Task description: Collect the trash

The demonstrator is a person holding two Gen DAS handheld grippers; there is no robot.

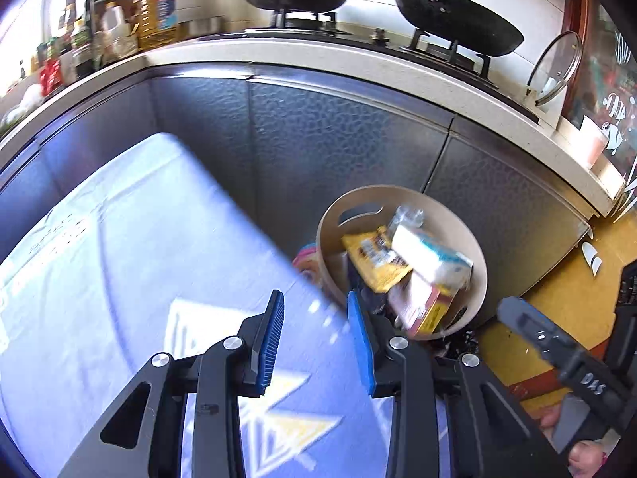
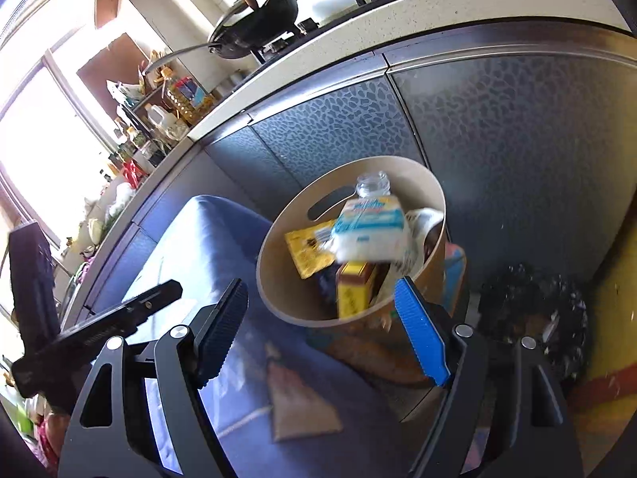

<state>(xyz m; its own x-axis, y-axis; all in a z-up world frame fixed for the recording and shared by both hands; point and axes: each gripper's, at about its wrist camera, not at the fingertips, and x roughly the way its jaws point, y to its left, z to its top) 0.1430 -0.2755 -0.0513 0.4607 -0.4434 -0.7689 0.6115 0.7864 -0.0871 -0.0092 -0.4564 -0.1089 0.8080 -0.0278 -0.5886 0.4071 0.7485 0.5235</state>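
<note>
Both claws hang empty over the scene as I watch from afar: my left claw point(image 1: 316, 332) stands partly open, blue pads apart with nothing between them, above a blue cloth-covered tabletop point(image 1: 119, 239), while my right claw point(image 2: 322, 326) is spread wide, also gripping nothing. No earlier view lets me speak of any motion.

Just past the tabletop's edge sits a round beige bin point(image 2: 278, 298), hard against the dark patterned cabinet fronts point(image 1: 338, 139). Trash fills it: a white-and-blue carton point(image 2: 368, 235) lies on top, blurred, with a yellow wrapper point(image 2: 306, 251) beside it, a yellow-and-brown box point(image 2: 352, 290) standing on end below, and a clear plastic bottle point(image 2: 372, 185) at the back wall. From the left wrist the same bin point(image 1: 473, 310) shows the carton point(image 1: 430, 259) tilted across the wrapper point(image 1: 374, 263).

A black crumpled bag point(image 2: 533, 318) lies on the yellow floor point(image 1: 557, 298) right of the bin. Above, two black pans point(image 1: 458, 20) rest on the stove.
</note>
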